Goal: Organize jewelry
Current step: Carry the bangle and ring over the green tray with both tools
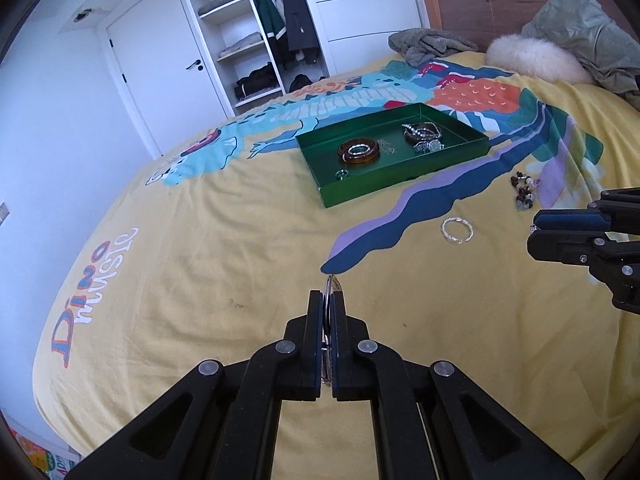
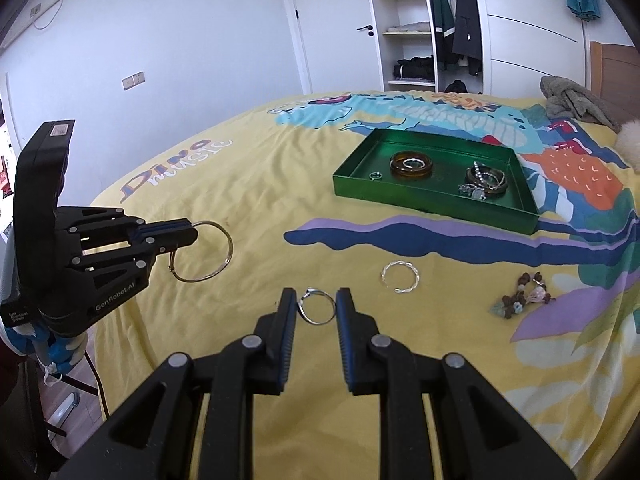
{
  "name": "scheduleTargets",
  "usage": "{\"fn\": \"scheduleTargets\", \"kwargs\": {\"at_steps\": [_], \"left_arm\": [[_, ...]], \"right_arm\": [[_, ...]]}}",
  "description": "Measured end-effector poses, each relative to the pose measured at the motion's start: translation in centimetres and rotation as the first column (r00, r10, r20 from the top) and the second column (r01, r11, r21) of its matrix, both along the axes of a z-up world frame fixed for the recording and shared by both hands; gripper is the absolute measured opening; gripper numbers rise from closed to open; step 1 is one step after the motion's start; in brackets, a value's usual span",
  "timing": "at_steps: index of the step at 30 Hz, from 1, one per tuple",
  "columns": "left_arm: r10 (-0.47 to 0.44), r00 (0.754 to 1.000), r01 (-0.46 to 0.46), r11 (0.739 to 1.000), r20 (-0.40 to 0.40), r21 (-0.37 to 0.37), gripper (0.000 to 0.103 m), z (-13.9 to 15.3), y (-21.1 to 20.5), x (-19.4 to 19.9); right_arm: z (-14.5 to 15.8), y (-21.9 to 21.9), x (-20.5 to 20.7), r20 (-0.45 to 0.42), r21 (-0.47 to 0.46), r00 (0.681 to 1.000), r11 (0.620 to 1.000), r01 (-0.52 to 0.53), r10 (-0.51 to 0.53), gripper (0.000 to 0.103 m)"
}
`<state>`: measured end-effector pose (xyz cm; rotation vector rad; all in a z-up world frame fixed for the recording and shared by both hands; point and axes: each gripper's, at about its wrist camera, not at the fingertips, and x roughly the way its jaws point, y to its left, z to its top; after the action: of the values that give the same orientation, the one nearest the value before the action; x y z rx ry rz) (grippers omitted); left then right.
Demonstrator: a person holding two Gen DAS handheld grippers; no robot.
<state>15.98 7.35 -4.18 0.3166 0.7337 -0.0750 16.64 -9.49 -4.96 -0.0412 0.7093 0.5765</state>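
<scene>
A green tray (image 1: 404, 184) (image 2: 432, 206) lies on the yellow bedspread and holds an amber bangle (image 1: 359, 151) (image 2: 412, 165), a small ring (image 2: 376, 176) and a heap of bracelets (image 2: 485, 180). My left gripper (image 1: 330, 300) (image 2: 192, 234) is shut on a thin gold bangle (image 2: 208, 254), held just above the bed. My right gripper (image 2: 317, 306) (image 1: 534, 230) has its jaws around a small silver ring (image 2: 318, 307) and pinches it. A twisted silver bangle (image 2: 400, 276) (image 1: 457, 230) and a beaded bracelet (image 2: 520, 300) (image 1: 525, 190) lie loose on the bed.
A grey garment (image 1: 430, 45), a white fluffy pillow (image 1: 536, 58) and a grey-green pillow (image 1: 588, 36) lie at the head of the bed. An open wardrobe (image 1: 260, 32) stands beyond the far side.
</scene>
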Motion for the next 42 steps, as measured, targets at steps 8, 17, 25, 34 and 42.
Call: {"fn": "scheduleTargets", "kwargs": {"at_steps": [8, 17, 25, 34, 42], "left_arm": [[-0.048, 0.998, 0.048, 0.999, 0.032, -0.020, 0.003, 2.3, -2.0, 3.5], [-0.111, 0.992, 0.114, 0.992, 0.054, -0.056, 0.003, 4.1, -5.2, 11.2], [-0.164, 0.986, 0.165, 0.982, 0.020, -0.088, 0.003, 2.5, -9.1, 18.4], [-0.132, 0.990, 0.119, 0.972, -0.049, -0.203, 0.003, -0.7, -10.1, 24.4], [-0.056, 0.993, 0.030, 0.970, -0.100, -0.243, 0.003, -2.5, -7.9, 26.2]], "right_arm": [[1.0, -2.9, 2.9, 0.008, 0.000, 0.998, 0.998, 0.061, -0.061, 0.019], [3.4, -5.2, 10.8, 0.045, -0.010, 0.989, 0.990, 0.139, -0.138, 0.019], [2.0, -7.4, 18.9, 0.027, -0.013, 0.972, 0.972, 0.235, -0.235, 0.019], [-2.7, -9.1, 25.0, -0.041, -0.075, 0.953, 0.952, 0.298, -0.302, 0.019], [-4.9, -8.7, 27.1, -0.079, -0.131, 0.949, 0.947, 0.293, -0.305, 0.019]]}}
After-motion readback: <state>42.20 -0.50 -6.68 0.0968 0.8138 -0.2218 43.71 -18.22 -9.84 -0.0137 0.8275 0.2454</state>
